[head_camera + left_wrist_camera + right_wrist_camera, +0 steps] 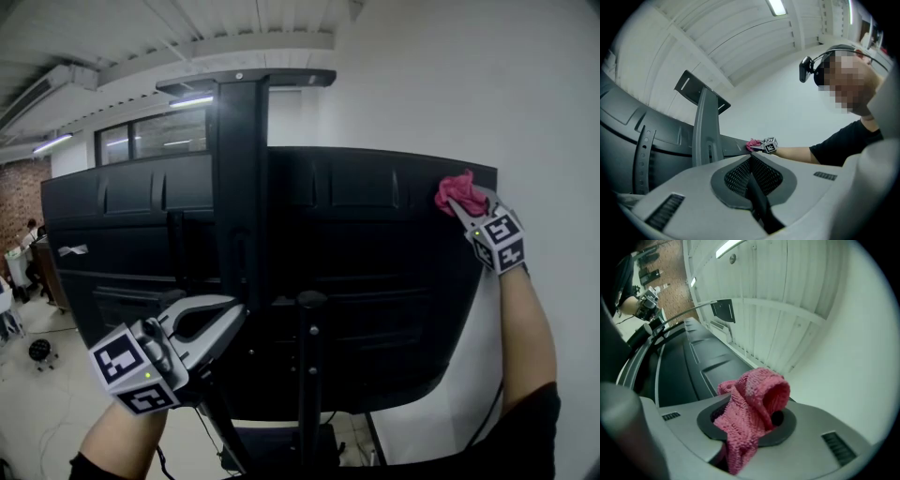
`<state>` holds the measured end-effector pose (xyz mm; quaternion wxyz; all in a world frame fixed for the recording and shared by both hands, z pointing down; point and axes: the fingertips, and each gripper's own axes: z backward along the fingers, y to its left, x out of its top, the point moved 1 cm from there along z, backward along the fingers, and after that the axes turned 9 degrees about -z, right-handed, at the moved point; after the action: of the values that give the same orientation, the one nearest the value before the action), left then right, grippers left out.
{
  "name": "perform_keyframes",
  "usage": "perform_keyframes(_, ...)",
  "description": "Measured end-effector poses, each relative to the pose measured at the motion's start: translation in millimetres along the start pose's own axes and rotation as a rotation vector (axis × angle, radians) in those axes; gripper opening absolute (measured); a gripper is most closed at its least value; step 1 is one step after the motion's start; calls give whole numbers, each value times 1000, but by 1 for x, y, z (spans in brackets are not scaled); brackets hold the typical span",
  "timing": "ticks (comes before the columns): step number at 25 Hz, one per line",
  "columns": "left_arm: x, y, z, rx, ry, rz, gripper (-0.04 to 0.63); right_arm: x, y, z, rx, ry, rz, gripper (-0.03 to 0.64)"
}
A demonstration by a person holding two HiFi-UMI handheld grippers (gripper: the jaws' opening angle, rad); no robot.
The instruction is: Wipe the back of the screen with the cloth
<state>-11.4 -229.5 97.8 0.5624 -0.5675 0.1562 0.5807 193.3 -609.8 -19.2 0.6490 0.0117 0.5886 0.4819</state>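
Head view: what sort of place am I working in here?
Probably an indoor office or lab: a big screen on a stand beside a white wall, ceiling strip lights, and a brick wall at far left.

I am reading no words, brands or numbers anywhere. The white marker cubes (131, 373) on my left gripper (234, 314) and right gripper (461, 208) are showing only black square patterns. A small pale sticker (73, 250), left of centre on the black curved plastic back of the screen (375, 272), is looking too small to read.
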Motion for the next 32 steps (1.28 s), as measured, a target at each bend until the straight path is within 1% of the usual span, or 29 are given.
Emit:
perform_keyframes(3, -1, 1, -2, -5, -4, -1, -3, -35, -55, 18, -191, 99, 12, 113)
perform_keyframes(6, -4, 6, -2, -8, -3, 3, -3, -57, -87, 30, -383, 219, 79, 112)
perform_keyframes(7, -5, 7, -2, -8, -4, 4, -3, -57, -89, 31, -427, 243, 101, 112)
perform_keyframes(8, -6, 9, -2, -7, -3, 6, -3, -51, -84, 30, -438, 240, 112, 109)
perform_keyframes(9, -8, 10, -3, -7, -2, 7, -3, -36, -64, 26, -394, 197, 113, 109)
perform_keyframes(10, -10, 12, -3, -7, 1, 8, -3, -13, -28, 21, -288, 120, 114, 109)
perform_keyframes(11, -12, 13, -4, -9, 3, 8, -3, 13, 20, 16, -140, 32, 134, 110)
perform_keyframes(12, -13, 14, -5, -11, 2, 8, -3, 39, 76, 11, 28, -46, 184, 110)
perform_keyframes(13, -14, 15, -7, -13, 0, 8, -3, 61, 134, 7, 193, -104, 261, 114)
perform_keyframes(14, -15, 15, -7, -14, -1, 10, -3, 77, 187, 3, 333, -140, 346, 114)
perform_keyframes(15, -15, 13, -5, -12, -3, 14, -3, 87, 232, -2, 444, -158, 428, 114)
perform_keyframes(16, -15, 12, -2, -10, -4, 18, -3, 93, 271, -9, 530, -158, 509, 114)
perform_keyframes(17, -14, 9, 1, -6, -5, 23, -3, 95, 301, -16, 590, -135, 576, 114)
perform_keyframes(18, -12, 7, 5, -3, -4, 26, -3, 92, 318, -22, 622, -97, 621, 114)
perform_keyframes(19, -10, 5, 9, 1, -5, 28, -3, 87, 324, -27, 634, -57, 644, 114)
perform_keyframes(20, -8, 4, 13, 5, -5, 29, -3, 81, 322, -29, 634, -22, 651, 115)
perform_keyframes(22, -4, 0, 18, 7, -4, 29, -3, 66, 302, -25, 614, 35, 634, 115)
perform_keyframes(25, -4, -4, 18, 3, 3, 33, -3, 28, 238, -8, 554, 124, 559, 115)
perform_keyframes(27, -5, -4, 17, 2, 7, 36, -3, -6, 184, 6, 485, 204, 520, 115)
perform_keyframes(30, -6, -4, 18, 5, 10, 38, -3, -70, 102, 33, 352, 371, 431, 115)
perform_keyframes(32, -6, -4, 18, 6, 10, 40, -3, -107, 60, 48, 273, 464, 386, 115)
